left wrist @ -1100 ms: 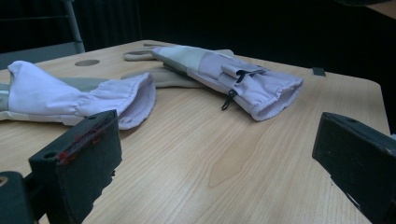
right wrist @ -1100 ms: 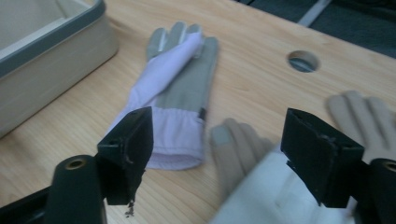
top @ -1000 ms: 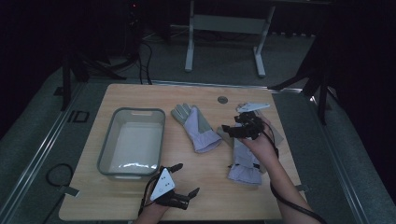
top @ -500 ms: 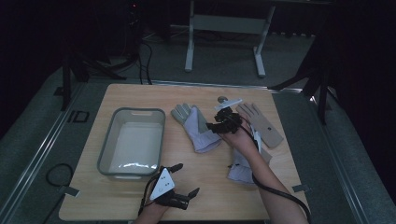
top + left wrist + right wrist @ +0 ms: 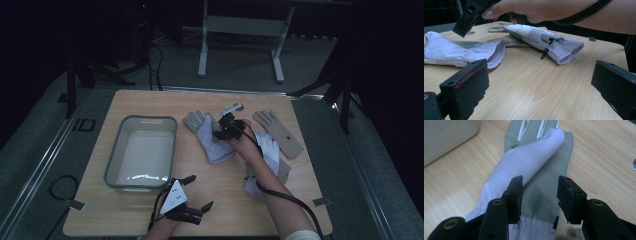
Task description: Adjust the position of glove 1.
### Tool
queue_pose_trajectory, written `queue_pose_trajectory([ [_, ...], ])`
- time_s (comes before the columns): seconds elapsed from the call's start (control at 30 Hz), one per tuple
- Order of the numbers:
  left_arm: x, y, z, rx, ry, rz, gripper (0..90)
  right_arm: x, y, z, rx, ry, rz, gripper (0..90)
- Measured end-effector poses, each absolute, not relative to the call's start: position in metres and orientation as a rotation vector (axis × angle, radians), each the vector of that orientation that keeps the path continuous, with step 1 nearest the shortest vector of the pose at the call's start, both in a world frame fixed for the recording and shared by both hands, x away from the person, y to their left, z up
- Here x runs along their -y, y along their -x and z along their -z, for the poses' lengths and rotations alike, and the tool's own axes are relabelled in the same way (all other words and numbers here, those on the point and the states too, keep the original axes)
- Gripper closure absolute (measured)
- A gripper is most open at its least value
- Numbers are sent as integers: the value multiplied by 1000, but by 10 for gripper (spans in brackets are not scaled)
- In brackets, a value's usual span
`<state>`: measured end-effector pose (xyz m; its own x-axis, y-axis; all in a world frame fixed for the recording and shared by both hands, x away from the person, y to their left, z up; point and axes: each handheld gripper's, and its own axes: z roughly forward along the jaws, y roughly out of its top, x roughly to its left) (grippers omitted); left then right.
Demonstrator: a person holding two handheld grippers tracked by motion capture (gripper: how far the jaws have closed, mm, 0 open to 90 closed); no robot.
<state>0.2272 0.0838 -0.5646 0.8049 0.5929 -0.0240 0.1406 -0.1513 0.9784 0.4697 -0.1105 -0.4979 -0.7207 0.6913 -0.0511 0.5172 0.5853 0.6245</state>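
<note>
A grey and lavender glove (image 5: 210,139) lies in the middle of the table, fingers pointing away. My right gripper (image 5: 220,131) hangs just over its cuff end. In the right gripper view the jaws (image 5: 540,182) straddle the glove's grey palm (image 5: 541,195); they have just been closing, with a gap still showing on both sides. A second lavender glove (image 5: 269,149) lies partly under the right forearm. My left gripper (image 5: 199,192) rests near the front edge, jaws wide open (image 5: 539,80) with nothing between them.
A grey plastic bin (image 5: 115,162) stands at the left of the table. A tan glove (image 5: 278,133) lies at the back right, and a small round metal disc (image 5: 240,106) sits near the far edge. The right gripper's cable (image 5: 292,200) trails over the front right.
My right gripper has moved left and down, from above the right-hand gloves to the middle glove, uncovering the tan glove. Its jaws have narrowed. The left gripper has stayed put.
</note>
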Motion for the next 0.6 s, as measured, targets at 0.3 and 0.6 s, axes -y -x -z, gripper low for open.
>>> queue_pose_trajectory([
  [0.3,-84,-227,565,-576,-1704,-431,12,105,-484,516,-2564,-1008,-773,531],
  [0.6,-84,-227,565,-577,-1704,-431,12,105,-492,531,-2644,-1039,-770,658],
])
